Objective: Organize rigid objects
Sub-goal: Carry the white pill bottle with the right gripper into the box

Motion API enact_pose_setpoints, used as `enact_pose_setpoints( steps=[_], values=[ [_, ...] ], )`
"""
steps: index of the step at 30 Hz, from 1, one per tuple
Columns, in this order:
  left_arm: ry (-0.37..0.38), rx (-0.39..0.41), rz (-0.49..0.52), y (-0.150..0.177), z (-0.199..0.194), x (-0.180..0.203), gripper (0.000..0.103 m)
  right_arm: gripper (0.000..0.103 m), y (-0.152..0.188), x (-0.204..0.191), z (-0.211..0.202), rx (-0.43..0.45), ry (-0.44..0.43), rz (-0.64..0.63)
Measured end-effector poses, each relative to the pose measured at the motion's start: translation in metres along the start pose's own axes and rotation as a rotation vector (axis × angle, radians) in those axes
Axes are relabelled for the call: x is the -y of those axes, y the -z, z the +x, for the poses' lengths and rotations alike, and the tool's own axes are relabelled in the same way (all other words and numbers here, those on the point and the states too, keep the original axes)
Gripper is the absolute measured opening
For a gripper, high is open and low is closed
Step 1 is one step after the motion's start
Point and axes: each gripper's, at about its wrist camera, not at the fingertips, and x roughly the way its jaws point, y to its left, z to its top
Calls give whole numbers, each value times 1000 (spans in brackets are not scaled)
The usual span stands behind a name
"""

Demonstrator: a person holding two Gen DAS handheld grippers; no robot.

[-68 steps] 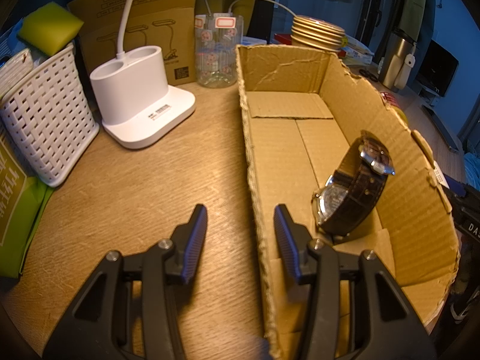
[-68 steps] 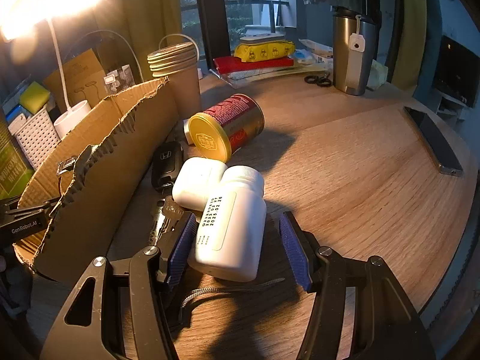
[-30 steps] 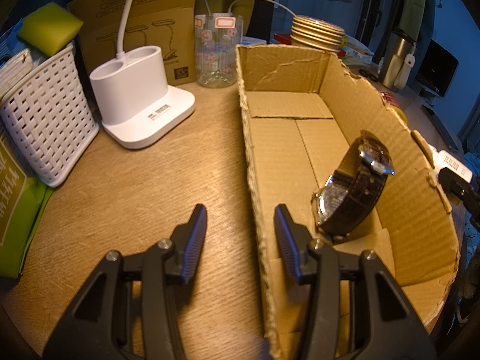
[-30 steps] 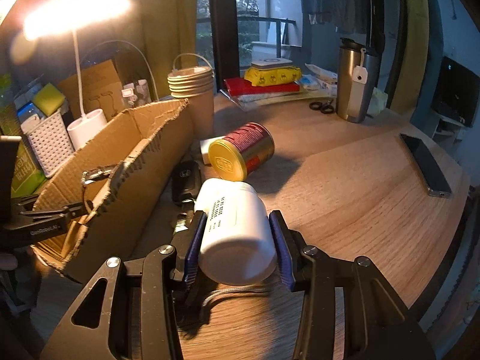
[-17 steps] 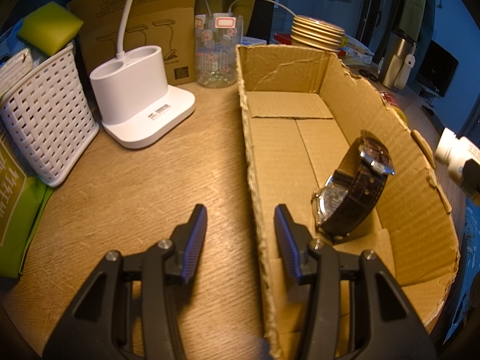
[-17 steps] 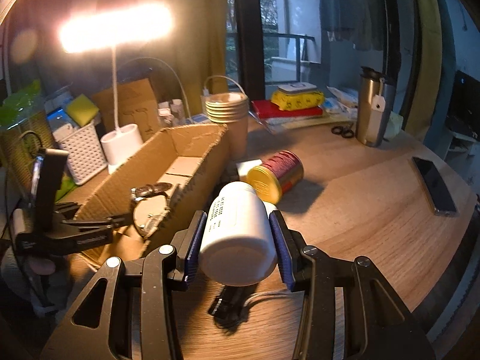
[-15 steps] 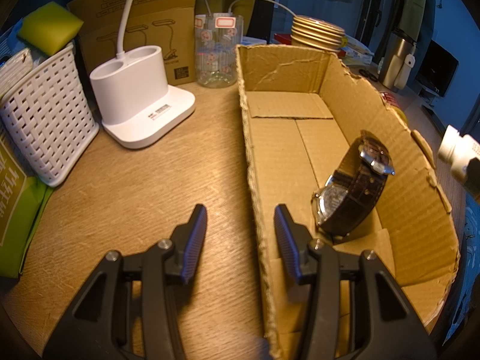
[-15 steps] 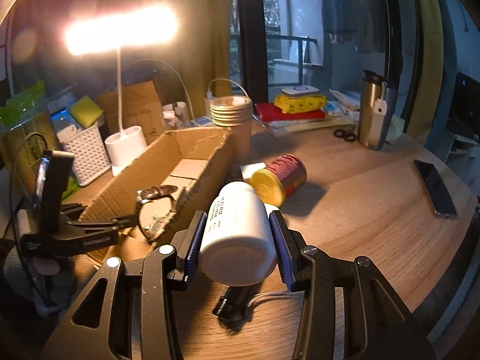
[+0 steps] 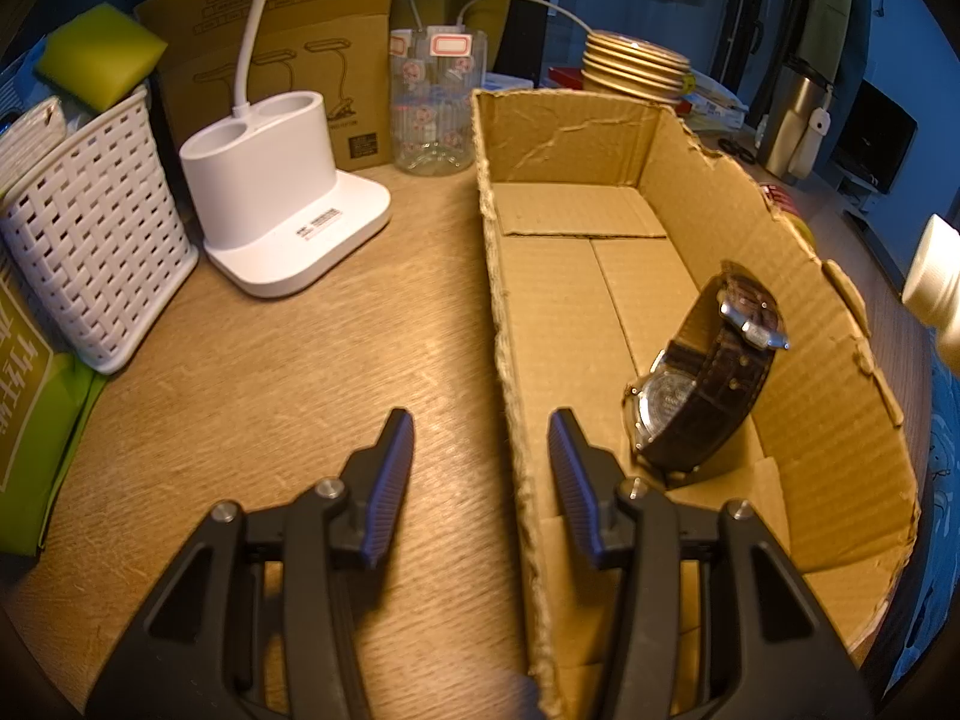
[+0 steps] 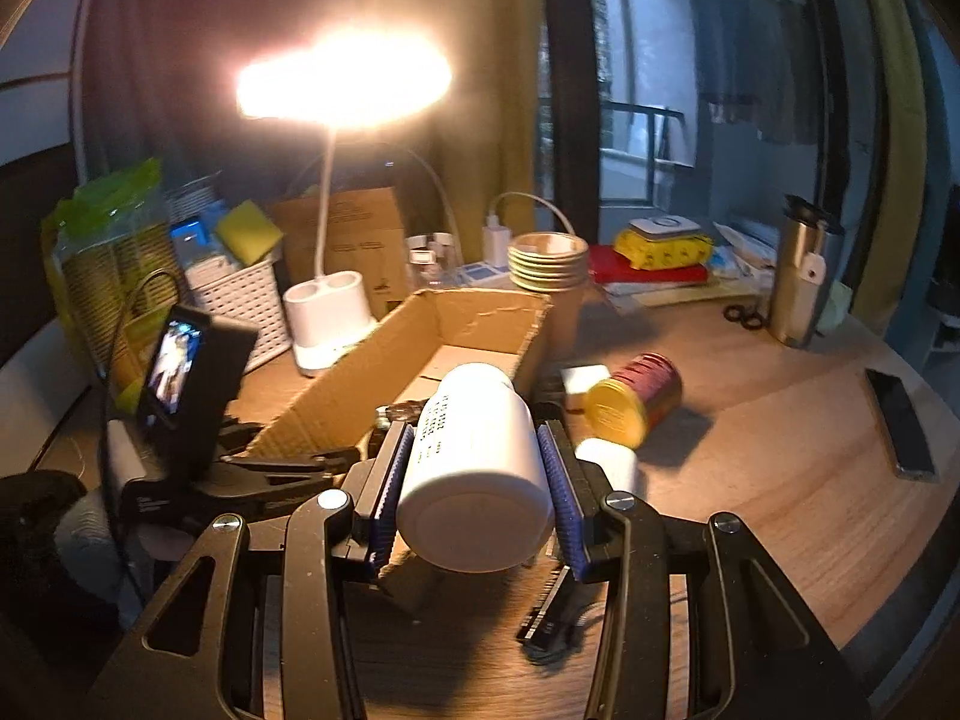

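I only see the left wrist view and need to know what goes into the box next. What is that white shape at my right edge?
Observer: A white bottle, clamped on its side between the pads of the right tool, cap pointing toward the cardboard box.
Operator: Is it over the box?
Observer: It hangs clear of the table at the box's near end; whether it is past the wall I cannot tell.
Operator: What is outside the box?
Observer: A red can on its side, with a smaller white bottle in front of it.
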Motion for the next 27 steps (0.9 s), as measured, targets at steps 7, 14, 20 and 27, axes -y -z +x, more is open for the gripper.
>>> enact_pose_setpoints(
  steps=[7, 14, 20, 27],
  values=[
    [0, 0, 0, 0, 0, 0, 49, 45, 0, -14, 4, -5, -28, -19],
    [0, 0, 0, 0, 0, 0, 49, 45, 4, -27, 15, -26, -39, -38],
    [0, 0, 0, 0, 0, 0, 49, 45, 9, -33, 29, -58, -49, -45],
    [0, 0, 0, 0, 0, 0, 49, 45, 14, -33, 42, -95, -43, -43]
  ],
)
